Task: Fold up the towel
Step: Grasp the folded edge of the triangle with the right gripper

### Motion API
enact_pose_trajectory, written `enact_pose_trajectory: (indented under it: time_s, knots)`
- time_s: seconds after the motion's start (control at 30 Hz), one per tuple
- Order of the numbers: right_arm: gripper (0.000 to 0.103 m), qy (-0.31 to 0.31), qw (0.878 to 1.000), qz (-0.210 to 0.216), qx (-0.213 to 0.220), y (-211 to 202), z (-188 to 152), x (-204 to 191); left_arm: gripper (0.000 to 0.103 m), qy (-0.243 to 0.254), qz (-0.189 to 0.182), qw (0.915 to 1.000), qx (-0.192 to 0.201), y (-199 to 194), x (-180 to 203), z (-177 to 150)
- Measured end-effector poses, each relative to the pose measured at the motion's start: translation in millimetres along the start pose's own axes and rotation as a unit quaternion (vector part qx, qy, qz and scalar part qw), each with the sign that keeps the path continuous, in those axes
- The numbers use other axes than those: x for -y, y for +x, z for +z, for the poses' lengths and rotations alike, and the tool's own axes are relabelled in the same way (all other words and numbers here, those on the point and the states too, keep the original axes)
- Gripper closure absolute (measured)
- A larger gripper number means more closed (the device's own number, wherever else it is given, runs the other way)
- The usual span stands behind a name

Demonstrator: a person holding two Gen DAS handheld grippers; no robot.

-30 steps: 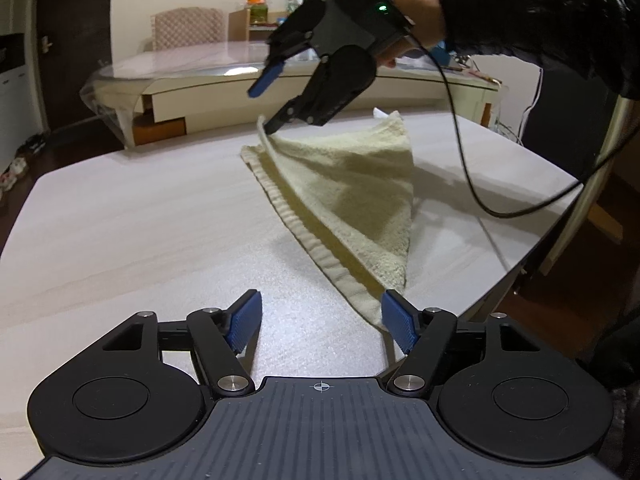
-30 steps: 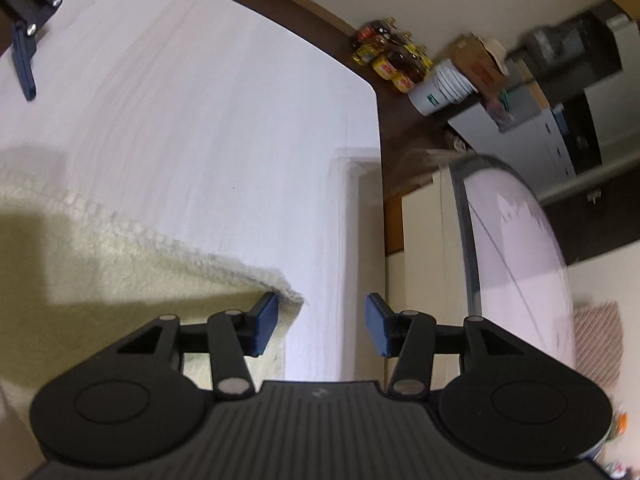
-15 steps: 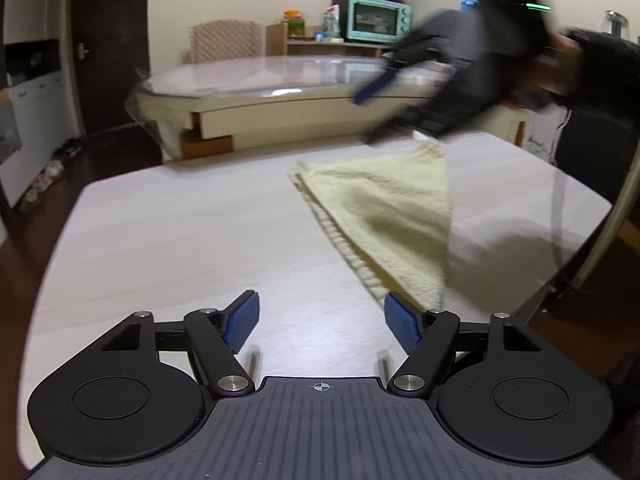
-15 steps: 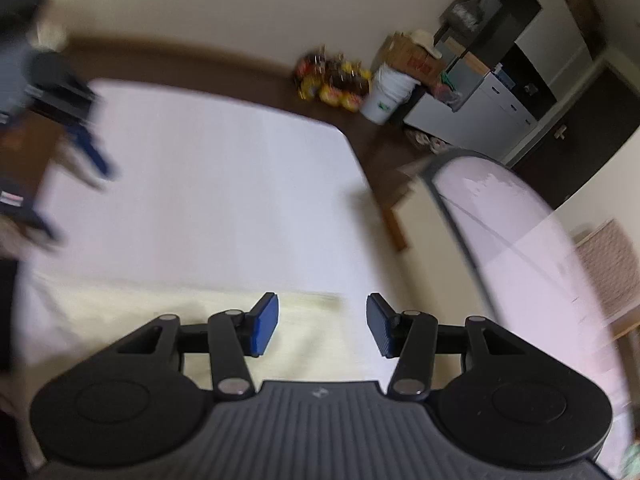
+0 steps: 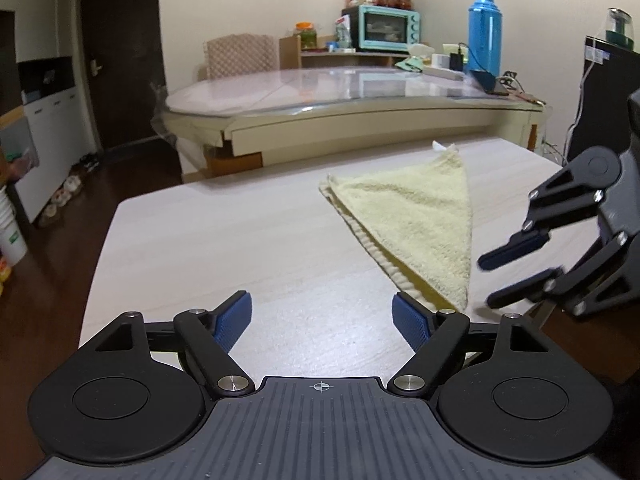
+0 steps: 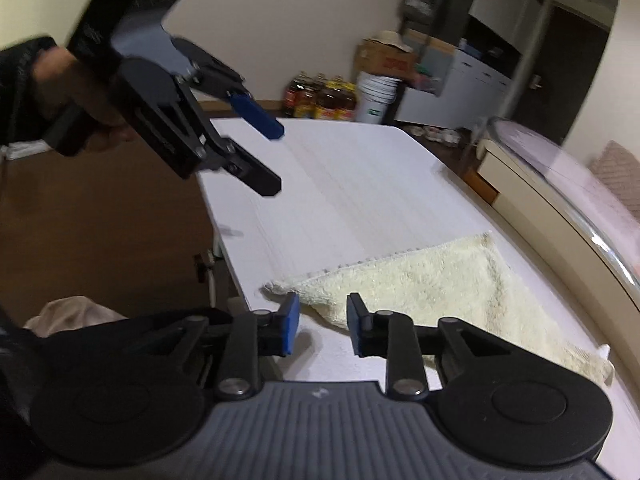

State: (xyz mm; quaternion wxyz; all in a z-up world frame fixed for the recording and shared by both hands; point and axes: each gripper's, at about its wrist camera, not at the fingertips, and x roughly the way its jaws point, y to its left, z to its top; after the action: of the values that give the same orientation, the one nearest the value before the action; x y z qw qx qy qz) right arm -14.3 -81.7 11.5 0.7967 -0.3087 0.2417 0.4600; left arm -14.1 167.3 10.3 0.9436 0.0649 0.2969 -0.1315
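Both grippers, left (image 5: 322,316) and right (image 6: 322,322), agape, empty; soft, limp towel (image 5: 416,220), best pinched at corners.

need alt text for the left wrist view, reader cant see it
A pale yellow towel, folded into a triangle, lies on a light wooden table. The open left hand-held gripper fills the foreground; the open right hand-held gripper enters from the right, near the towel.

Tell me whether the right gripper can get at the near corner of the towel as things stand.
Probably yes. The right gripper is open, with the towel corner just ahead of its fingertips on the table. The left gripper is off to the side, and nothing lies between.
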Motion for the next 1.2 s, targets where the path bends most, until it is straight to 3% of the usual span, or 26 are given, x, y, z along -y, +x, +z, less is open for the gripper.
enact_pose_trajectory:
  time_s: [0.2,0.43,0.67,0.8,0.87,1.03,1.2]
  knots:
    - [0.075,-0.001,0.999,-0.036,-0.017,12.1,2.1,-26.0,0.018,0.01,-0.011,0.9999,0.006,-6.4,0.8,-2.4]
    - [0.072,0.005,0.999,-0.049,-0.02,28.4,10.1,-34.9,0.018,0.004,-0.013,0.9998,0.01,-13.5,-5.8,-13.4]
    - [0.066,-0.041,0.995,-0.083,-0.029,38.2,17.1,-51.6,0.018,-0.004,-0.013,0.9998,0.015,-16.6,-12.4,-17.1]
    - [0.075,-0.085,0.991,-0.101,-0.031,45.0,18.2,-63.8,0.018,-0.003,-0.013,0.9998,0.018,-18.3,-13.6,-16.9]
    - [0.092,-0.087,0.991,-0.1,-0.032,47.1,17.0,-64.2,0.017,-0.001,-0.012,0.9997,0.019,-18.8,-14.2,-15.9]
    - [0.096,-0.053,0.997,-0.044,-0.016,30.5,12.9,-52.6,0.017,0.013,-0.014,0.9996,0.019,-16.8,-16.2,-8.0]
    - [0.096,-0.008,0.995,0.095,0.001,-10.1,7.2,-31.8,0.017,0.058,-0.028,0.9978,0.017,-0.1,-12.1,14.4]
